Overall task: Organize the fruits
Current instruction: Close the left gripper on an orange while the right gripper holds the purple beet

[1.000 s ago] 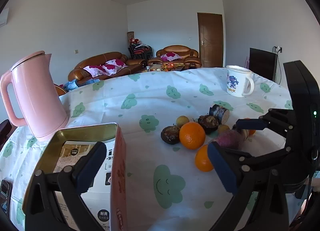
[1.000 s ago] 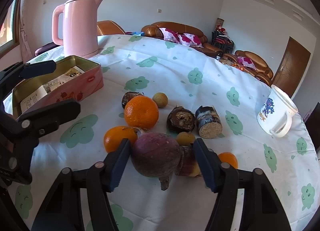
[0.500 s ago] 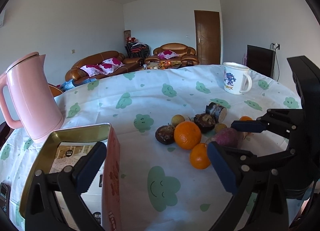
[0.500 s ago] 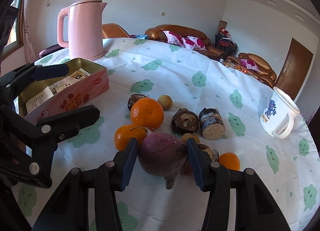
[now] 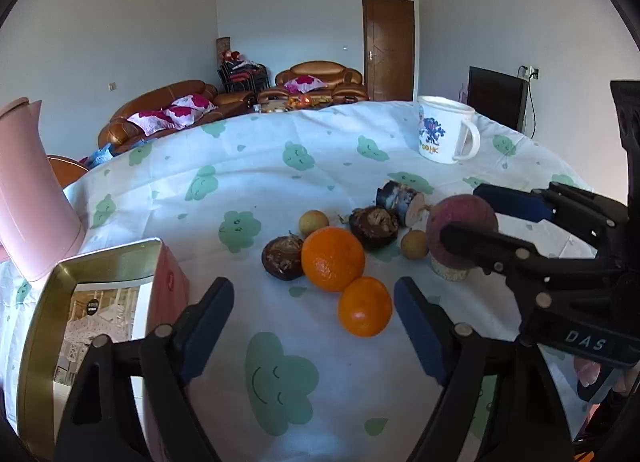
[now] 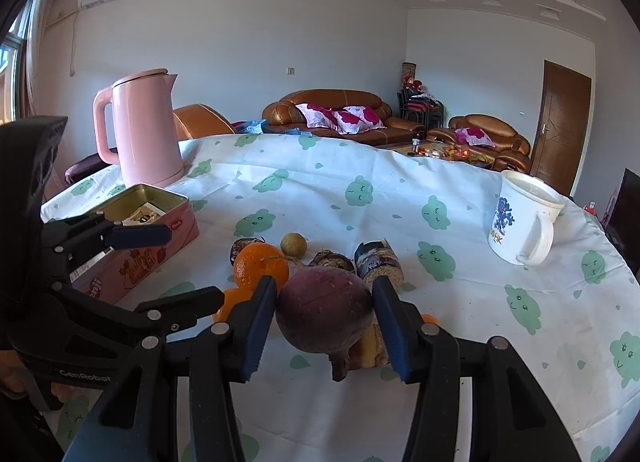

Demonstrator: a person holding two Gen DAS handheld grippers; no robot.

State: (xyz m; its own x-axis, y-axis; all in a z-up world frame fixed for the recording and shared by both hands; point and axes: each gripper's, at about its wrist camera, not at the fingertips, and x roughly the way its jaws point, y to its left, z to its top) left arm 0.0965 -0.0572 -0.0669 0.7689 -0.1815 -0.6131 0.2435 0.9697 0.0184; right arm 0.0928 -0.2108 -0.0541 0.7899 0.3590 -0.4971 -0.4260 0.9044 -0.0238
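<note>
Beneath both grippers spreads the table (image 6: pixel 460 166), its white cloth printed with green clouds. Left of the left gripper (image 5: pixel 314 326) stands the pink kettle (image 6: pixel 146 130), and nearer it the open pink tin (image 6: pixel 160 222). Far ahead to the right sits the white mug (image 6: pixel 524 218). Between the pads of the right gripper (image 6: pixel 325 316) sits the purple root (image 6: pixel 325 310), clenched firmly and apparently lifted clear of the pile. Just ahead of the left gripper lie two oranges (image 5: pixel 334 258), the smaller nearest its tips; its jaws are closing with nothing yet between them. My reading: the root is mid-pickup, and next it needs carrying left to the tin, then releasing inside without knocking the other gripper.
</note>
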